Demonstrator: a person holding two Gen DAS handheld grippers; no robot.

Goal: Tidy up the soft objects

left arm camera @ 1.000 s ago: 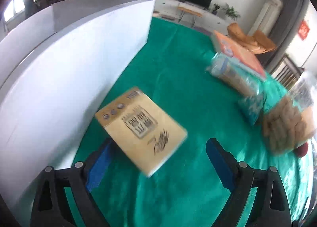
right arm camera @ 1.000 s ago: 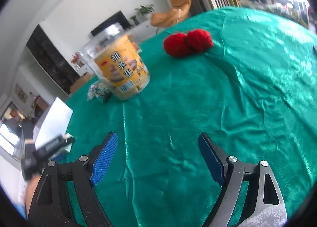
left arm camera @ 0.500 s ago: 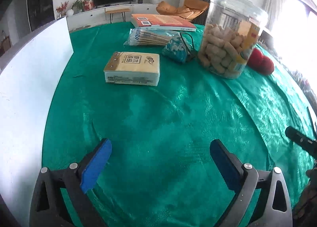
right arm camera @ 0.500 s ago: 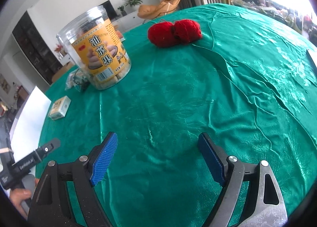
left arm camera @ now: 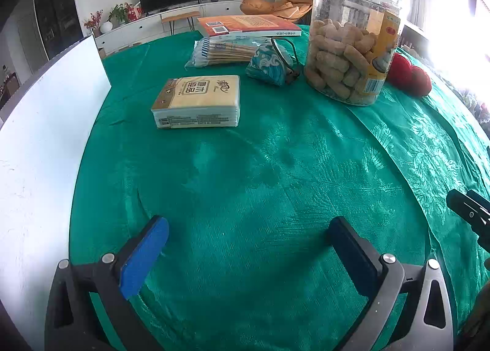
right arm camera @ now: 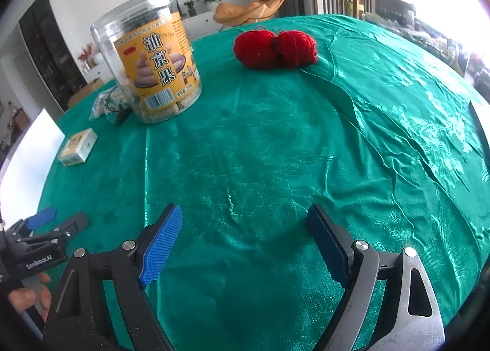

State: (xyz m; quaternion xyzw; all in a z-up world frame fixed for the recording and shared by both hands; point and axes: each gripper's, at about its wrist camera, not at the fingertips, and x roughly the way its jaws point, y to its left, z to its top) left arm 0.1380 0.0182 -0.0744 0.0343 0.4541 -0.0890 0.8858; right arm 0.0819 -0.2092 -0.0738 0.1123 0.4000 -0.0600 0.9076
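Observation:
A yellow tissue pack (left arm camera: 199, 100) lies flat on the green tablecloth (left arm camera: 260, 182), well ahead of my left gripper (left arm camera: 248, 234), which is open with nothing between its fingers. A teal fabric pouch (left arm camera: 269, 65) rests beyond the pack, beside the snack jar (left arm camera: 352, 39). Two red yarn balls (right arm camera: 275, 49) sit together at the far side of the cloth, well beyond my right gripper (right arm camera: 245, 222), which is open and empty over bare cloth. In the right wrist view the tissue pack (right arm camera: 78, 147) is far left and the left gripper (right arm camera: 61, 218) low at the left edge.
A white board (left arm camera: 39, 136) stands upright along the left side of the table. An orange book (left arm camera: 245, 25) and a bag of thin sticks (left arm camera: 220, 52) lie at the back. The right gripper's tip (left arm camera: 468, 210) shows at the right edge. A hand (right arm camera: 27, 296) holds the left tool.
The tissue pack was tilted between the left fingers near the white board; it now lies flat on the cloth. The left gripper has let go, rolled level and drawn back. The right gripper barely moved.

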